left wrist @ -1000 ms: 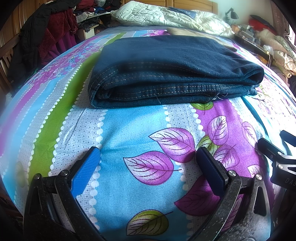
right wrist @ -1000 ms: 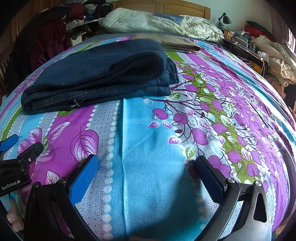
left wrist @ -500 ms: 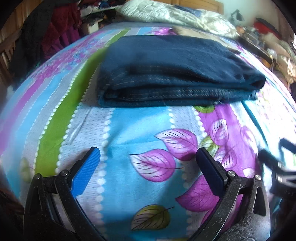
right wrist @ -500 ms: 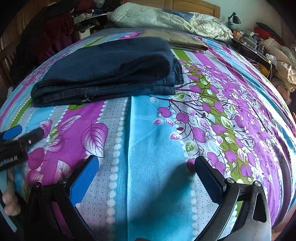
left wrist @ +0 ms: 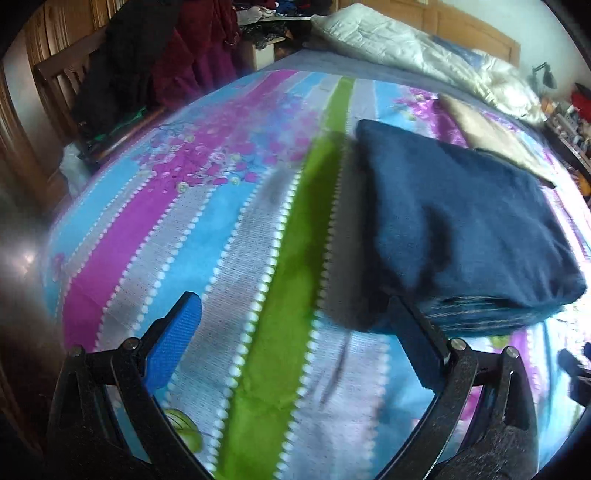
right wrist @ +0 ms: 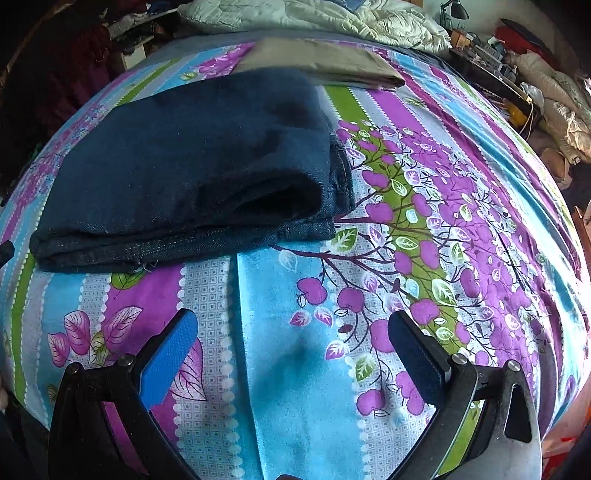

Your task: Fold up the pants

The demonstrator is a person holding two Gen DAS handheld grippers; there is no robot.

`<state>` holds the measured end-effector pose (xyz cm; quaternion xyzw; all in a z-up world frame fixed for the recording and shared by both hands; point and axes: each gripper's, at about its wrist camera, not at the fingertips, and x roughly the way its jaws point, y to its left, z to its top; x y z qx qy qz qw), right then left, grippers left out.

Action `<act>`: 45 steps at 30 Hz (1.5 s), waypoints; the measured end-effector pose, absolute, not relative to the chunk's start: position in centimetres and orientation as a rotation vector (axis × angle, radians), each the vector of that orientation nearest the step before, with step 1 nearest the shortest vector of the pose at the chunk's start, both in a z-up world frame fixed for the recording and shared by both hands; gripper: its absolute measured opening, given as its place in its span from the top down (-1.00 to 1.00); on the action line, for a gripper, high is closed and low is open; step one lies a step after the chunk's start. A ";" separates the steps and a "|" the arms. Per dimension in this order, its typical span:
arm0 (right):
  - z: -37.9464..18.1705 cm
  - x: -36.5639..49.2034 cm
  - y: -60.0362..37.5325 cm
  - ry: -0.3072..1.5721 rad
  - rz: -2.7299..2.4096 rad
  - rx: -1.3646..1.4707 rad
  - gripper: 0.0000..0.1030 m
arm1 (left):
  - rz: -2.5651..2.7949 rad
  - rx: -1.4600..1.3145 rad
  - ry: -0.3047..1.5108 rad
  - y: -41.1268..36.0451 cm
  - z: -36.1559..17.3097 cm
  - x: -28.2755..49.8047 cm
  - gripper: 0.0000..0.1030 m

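Left tongs (left wrist: 291, 325) wide, empty | right tongs (right wrist: 291, 343) wide, empty | pants (right wrist: 192, 177) folded on bedsheet (right wrist: 443, 240)

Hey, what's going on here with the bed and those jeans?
A person is folding pants on a bed, holding a two-finger tool in each hand. The dark blue jeans already lie folded in a compact stack on the floral bedsheet. Both the left tool and the right tool are open and hold nothing. A folded tan garment lies just beyond the jeans, with a rumpled white quilt at the headboard end.
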<state>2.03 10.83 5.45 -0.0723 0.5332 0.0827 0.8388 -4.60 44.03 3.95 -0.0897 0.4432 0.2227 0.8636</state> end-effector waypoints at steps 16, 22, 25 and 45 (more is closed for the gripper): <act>11.6 -0.9 9.3 1.060 0.107 -0.126 -1.00 | 0.394 -0.062 0.878 36.6 7.9 -9.6 -0.98; 12.2 -2.5 9.3 1.018 0.100 -0.168 -1.00 | 0.395 -0.112 0.897 35.9 7.8 -10.0 -0.98; 12.7 -3.1 9.4 1.005 0.108 -0.161 -1.00 | 0.399 -0.152 0.900 36.0 7.8 -10.3 -0.98; 13.3 -5.0 10.5 0.983 0.158 -0.155 -1.00 | 0.427 0.009 0.965 33.8 6.8 -11.2 -0.93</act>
